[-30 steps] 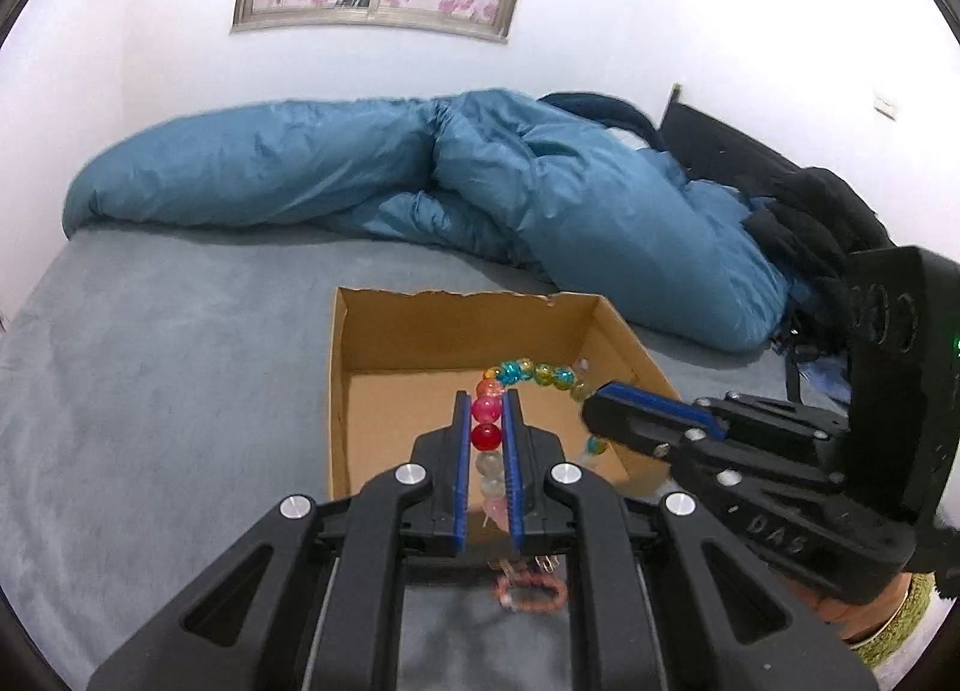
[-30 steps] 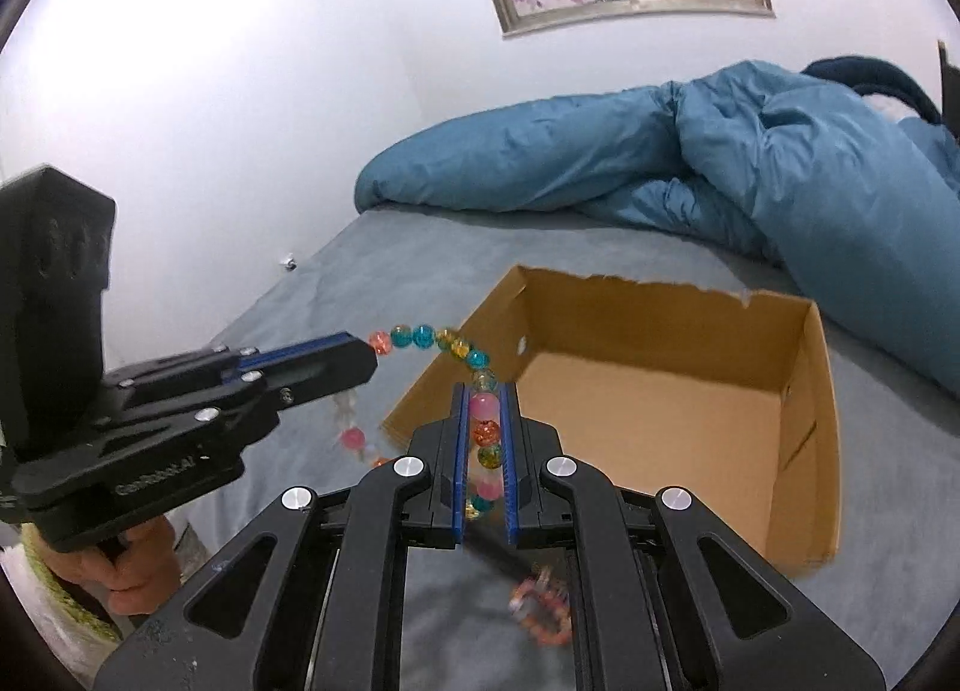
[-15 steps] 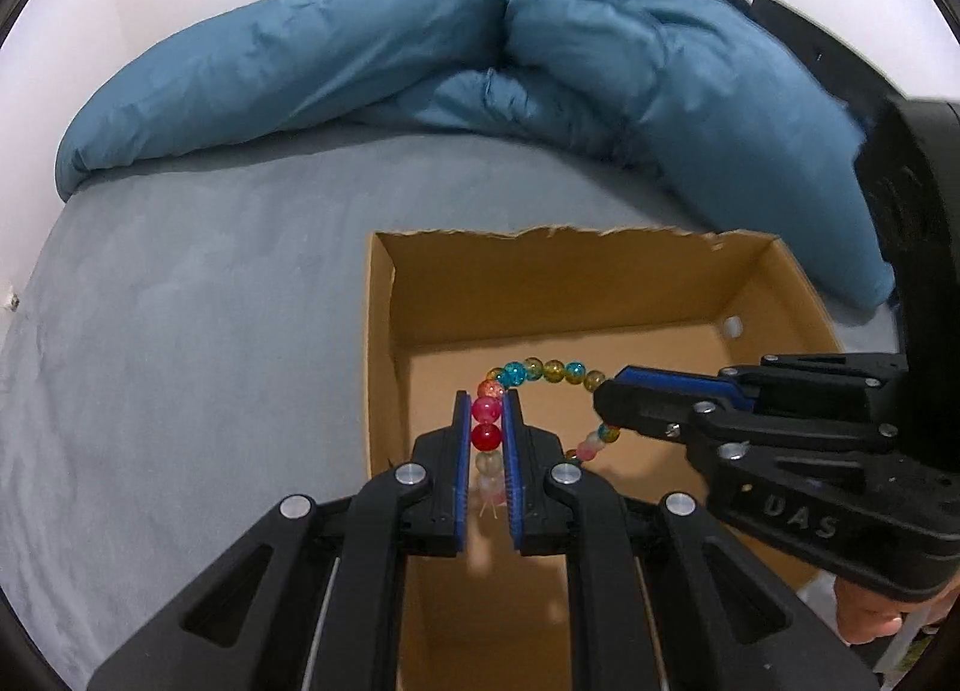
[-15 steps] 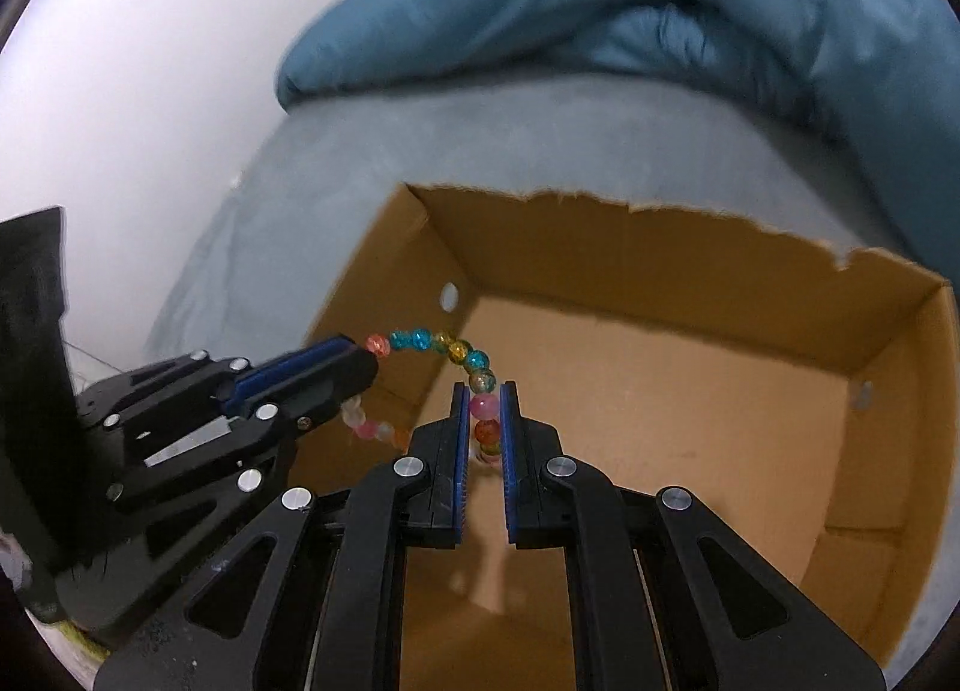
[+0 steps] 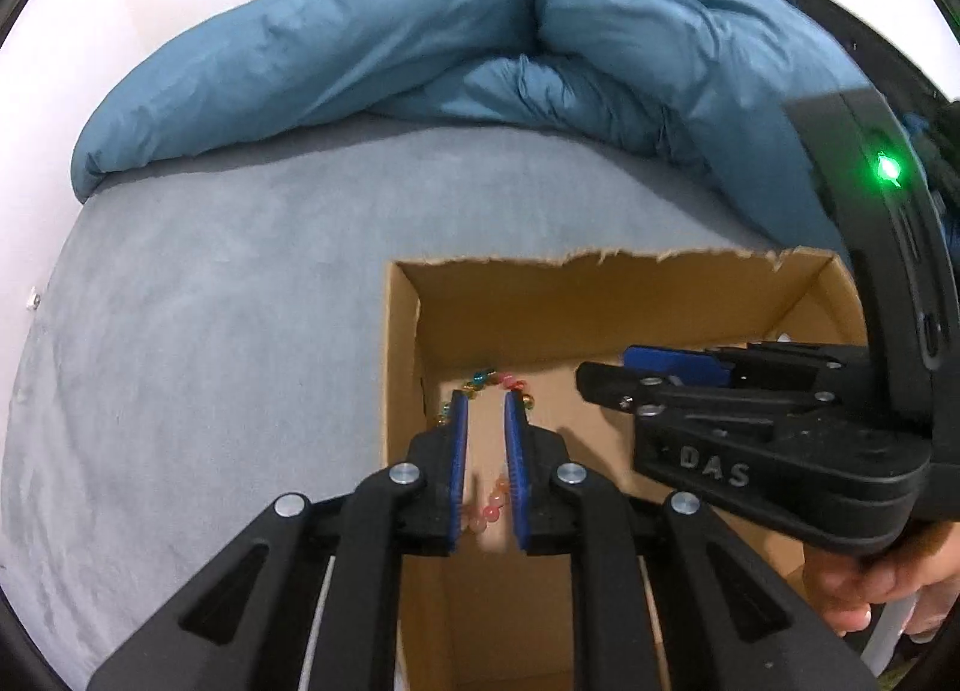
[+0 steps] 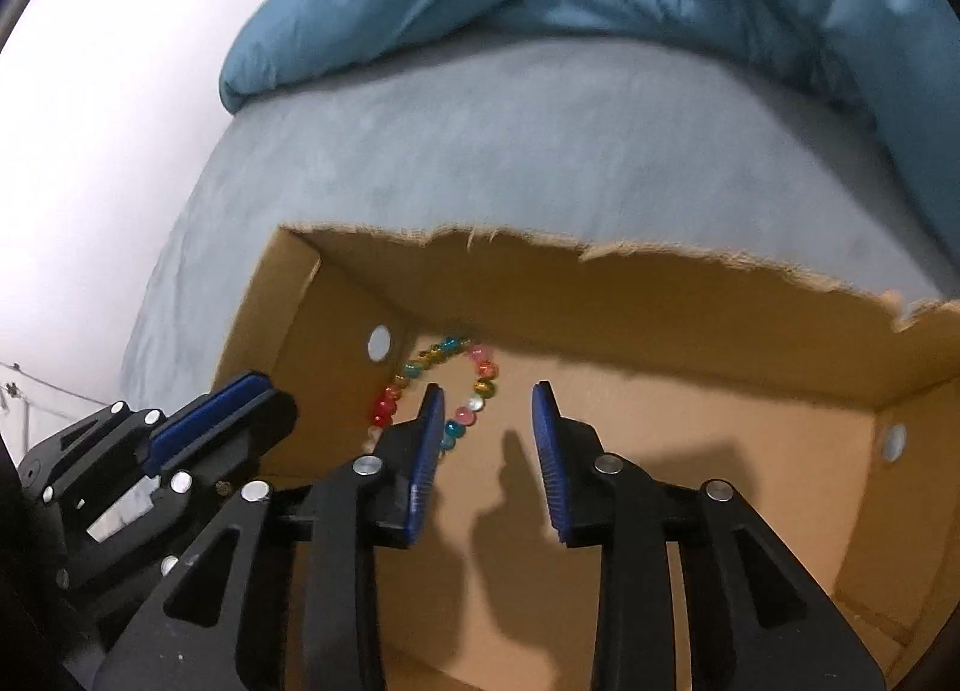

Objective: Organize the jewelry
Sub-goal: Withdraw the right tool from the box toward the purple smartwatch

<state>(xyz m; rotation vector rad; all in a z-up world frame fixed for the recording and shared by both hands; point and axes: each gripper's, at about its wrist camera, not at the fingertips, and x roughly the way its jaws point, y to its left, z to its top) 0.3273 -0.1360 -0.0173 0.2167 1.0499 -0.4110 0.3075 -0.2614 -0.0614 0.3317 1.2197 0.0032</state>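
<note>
A bracelet of coloured beads (image 6: pixel 447 385) lies in the far left corner of an open cardboard box (image 6: pixel 660 295). It also shows in the left wrist view (image 5: pixel 489 379), partly hidden behind my fingers. My left gripper (image 5: pixel 483 403) is open over the box, with beads showing between and beyond its pads. My right gripper (image 6: pixel 487 397) is open and empty, just right of the bracelet. Each gripper shows in the other's view: the right one (image 5: pixel 660 373) and the left one (image 6: pixel 240 409).
The box (image 5: pixel 402 367) stands on a grey bed sheet (image 5: pixel 210 301). A rumpled blue duvet (image 5: pixel 480 49) lies along the back of the bed. A white wall (image 6: pixel 90 121) is at the left.
Both grippers opened and let go of the bracelet, which dropped into the box's far left corner. Both grippers moved lower into the box.
</note>
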